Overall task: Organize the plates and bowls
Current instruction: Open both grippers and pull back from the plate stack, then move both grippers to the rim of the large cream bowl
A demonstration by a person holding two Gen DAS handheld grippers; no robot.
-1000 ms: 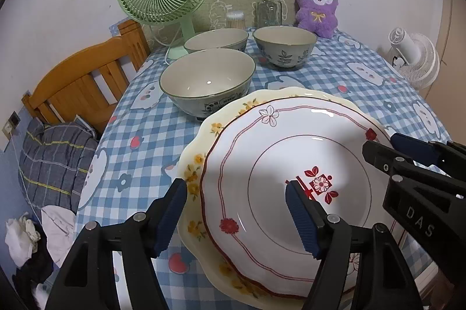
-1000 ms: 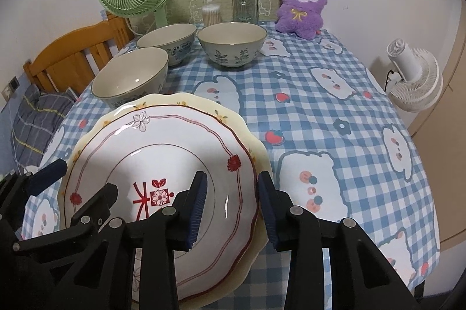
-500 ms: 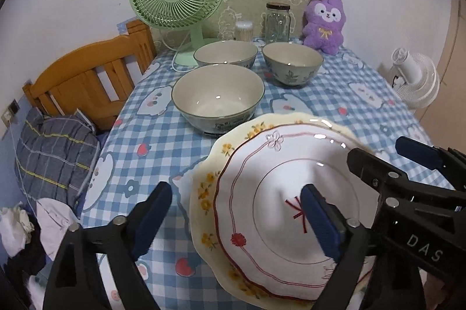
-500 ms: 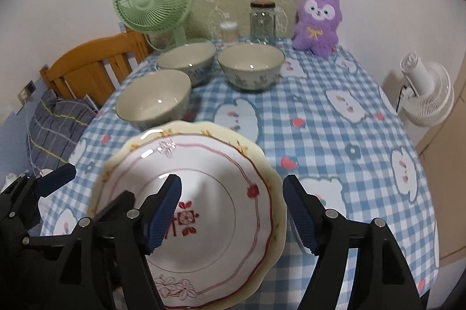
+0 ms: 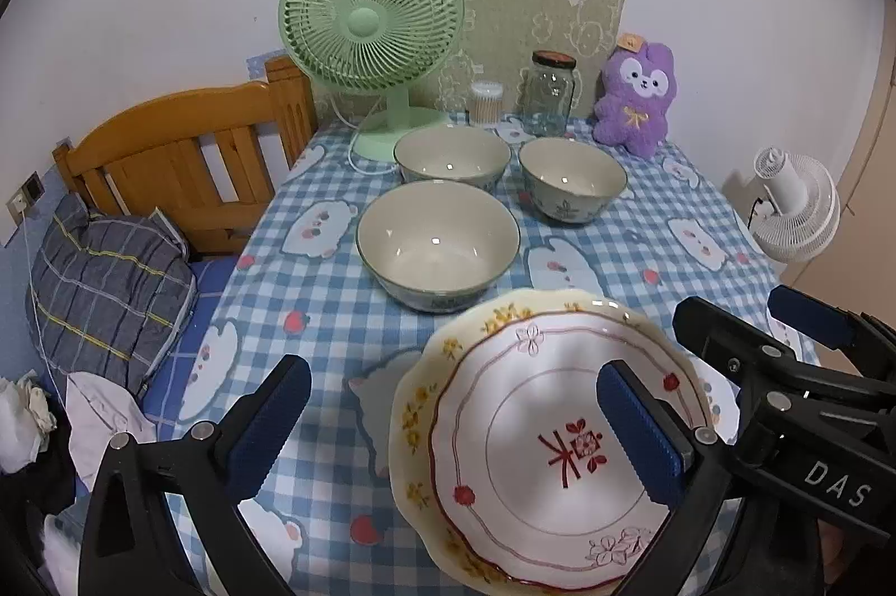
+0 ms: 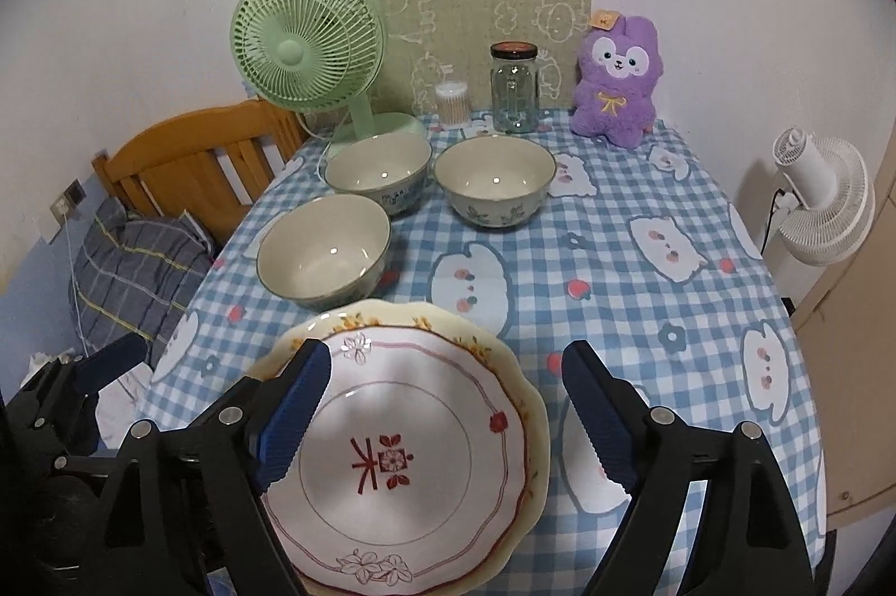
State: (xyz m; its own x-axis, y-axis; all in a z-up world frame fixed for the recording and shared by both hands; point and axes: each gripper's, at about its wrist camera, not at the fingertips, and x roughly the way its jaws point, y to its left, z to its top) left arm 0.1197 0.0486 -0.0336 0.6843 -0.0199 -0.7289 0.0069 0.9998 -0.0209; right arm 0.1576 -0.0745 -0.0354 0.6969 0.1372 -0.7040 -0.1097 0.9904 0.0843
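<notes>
Left gripper (image 5: 451,422), seen from its own camera, hung above the checked surface (image 5: 313,316) with its jaws spreading wide and nothing pressed between them. Under its right finger lay the red-rimmed white plate (image 5: 537,473), stacked on the scalloped yellow-flowered plate (image 5: 411,422); the left finger stood over bare cloth. Just ahead of the gripper sat the nearest bowl (image 5: 438,244), with the second bowl (image 5: 451,156) and the leaf-patterned bowl (image 5: 571,178) beyond it. Farther ahead, against the wall, stood a green fan (image 5: 371,22), a glass jar (image 5: 550,93) and a purple plush toy (image 5: 638,98). To its right the right gripper (image 5: 784,333) reached in over the plates' edge.

Right gripper (image 6: 448,414), through its own camera, also had its jaws parting and gripped nothing. Its left finger hung over the red-rimmed white plate (image 6: 403,473), which rested on the scalloped yellow-flowered plate (image 6: 521,405); its right finger stood over the surface (image 6: 616,293) beside the stack. Ahead and to the left sat the nearest bowl (image 6: 323,247), with the second bowl (image 6: 378,170) and the leaf-patterned bowl (image 6: 495,178) farther ahead. At far left the left gripper's tip (image 6: 112,358) showed.
</notes>
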